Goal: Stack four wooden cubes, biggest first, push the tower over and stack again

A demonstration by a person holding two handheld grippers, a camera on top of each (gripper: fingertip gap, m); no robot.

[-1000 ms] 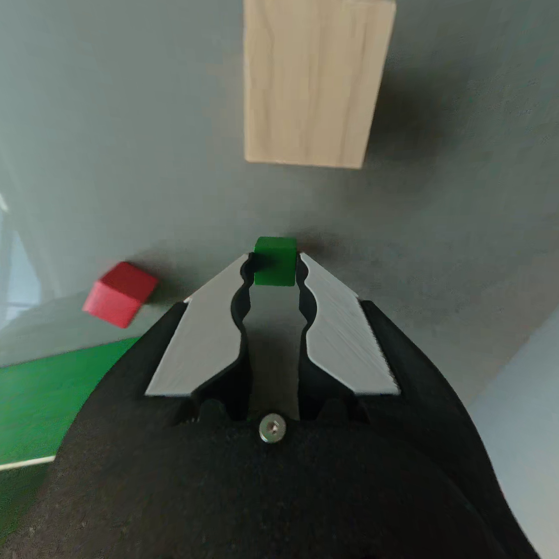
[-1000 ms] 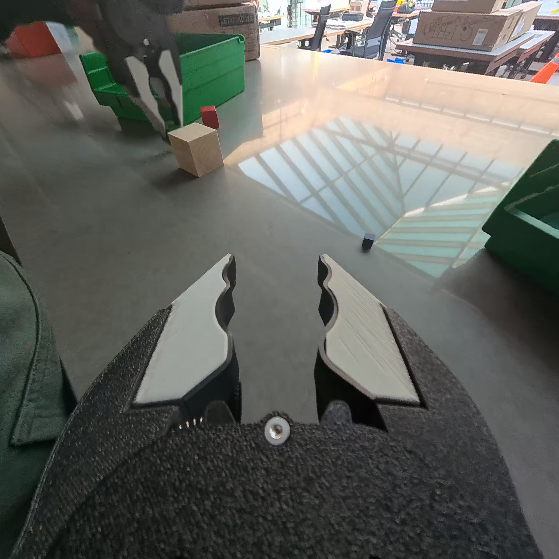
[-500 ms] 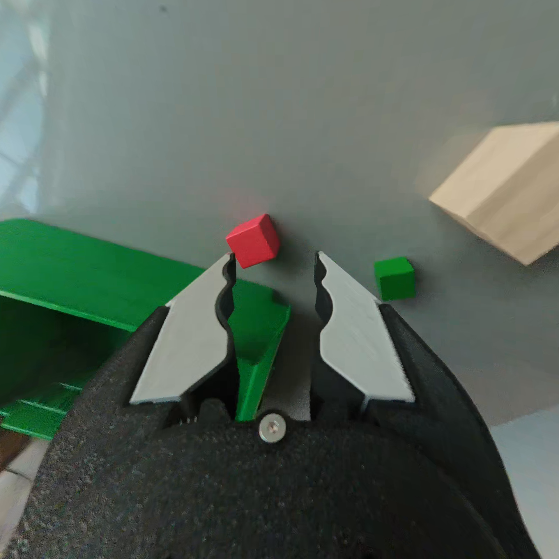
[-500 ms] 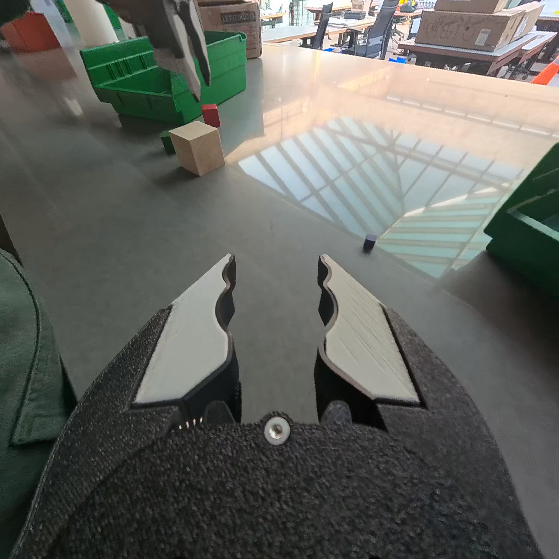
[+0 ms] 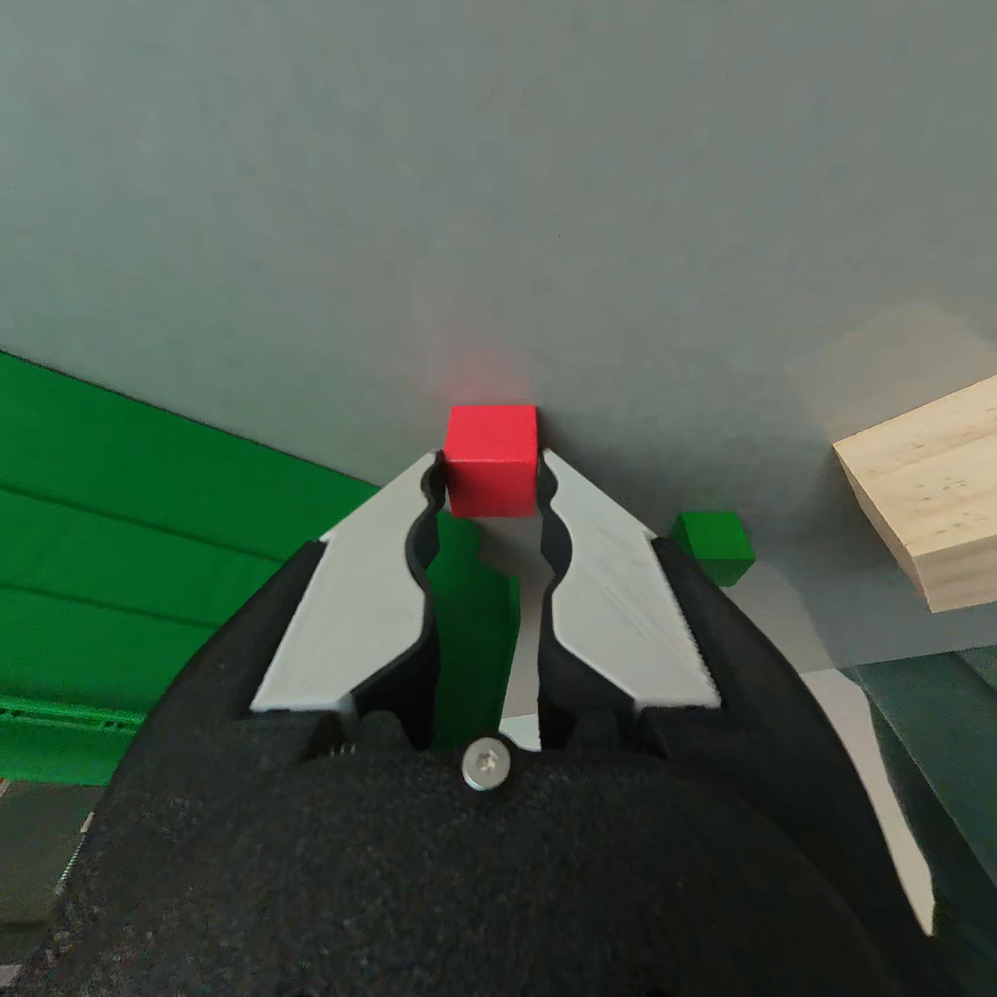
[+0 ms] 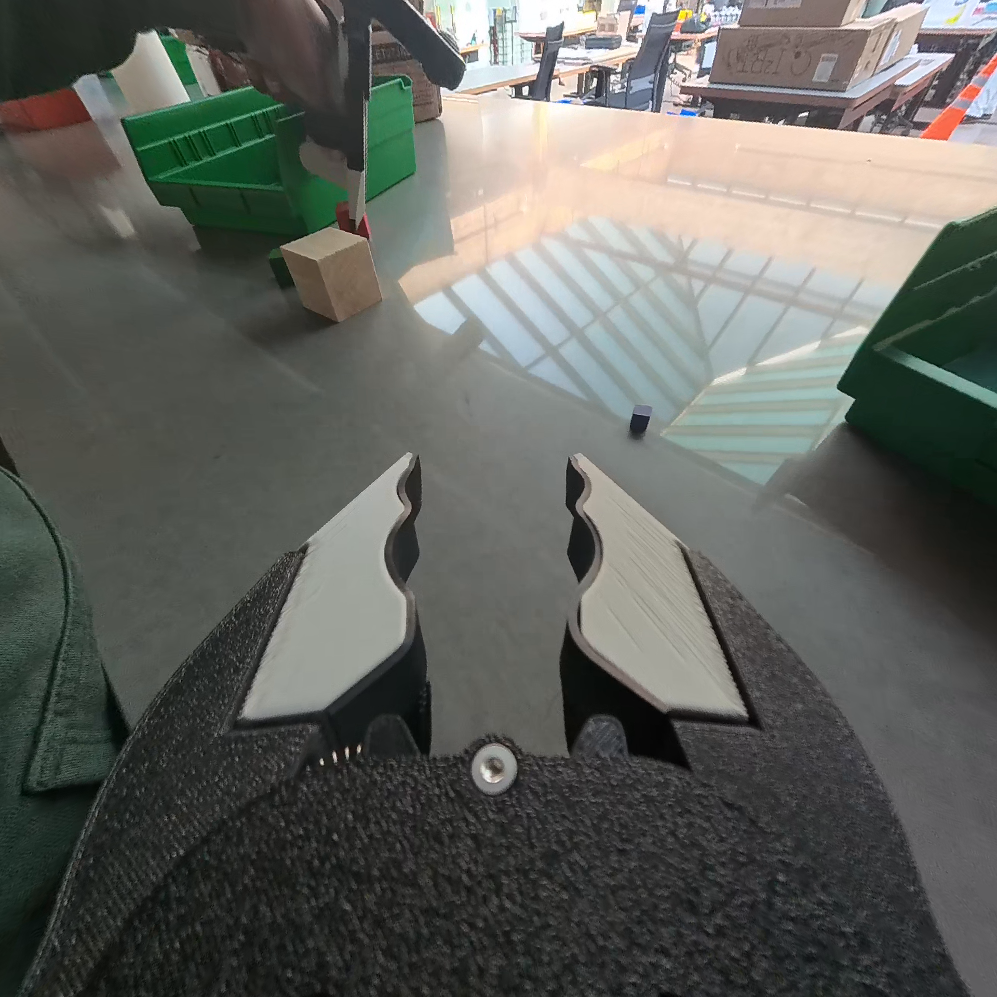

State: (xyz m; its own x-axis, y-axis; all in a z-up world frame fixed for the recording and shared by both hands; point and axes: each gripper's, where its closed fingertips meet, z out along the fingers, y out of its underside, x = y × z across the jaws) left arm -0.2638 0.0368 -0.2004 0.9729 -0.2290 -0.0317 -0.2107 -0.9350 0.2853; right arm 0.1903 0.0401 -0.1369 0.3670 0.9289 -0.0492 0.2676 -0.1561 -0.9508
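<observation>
cardboard boxes [image 6: 809, 48] far tables | office chairs [image 6: 642, 59] behind | orange cone [image 6: 955, 102] right

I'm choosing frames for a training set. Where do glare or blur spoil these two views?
Right wrist view: window glare washes the table; the far left gripper is motion-smeared. Left wrist view: no glare, mildly soft, a red glow above the red cube, and the wooden block cropped.

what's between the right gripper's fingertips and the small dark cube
Bare grey table: nothing between the right gripper and the small dark cube, per the right wrist view.
</observation>
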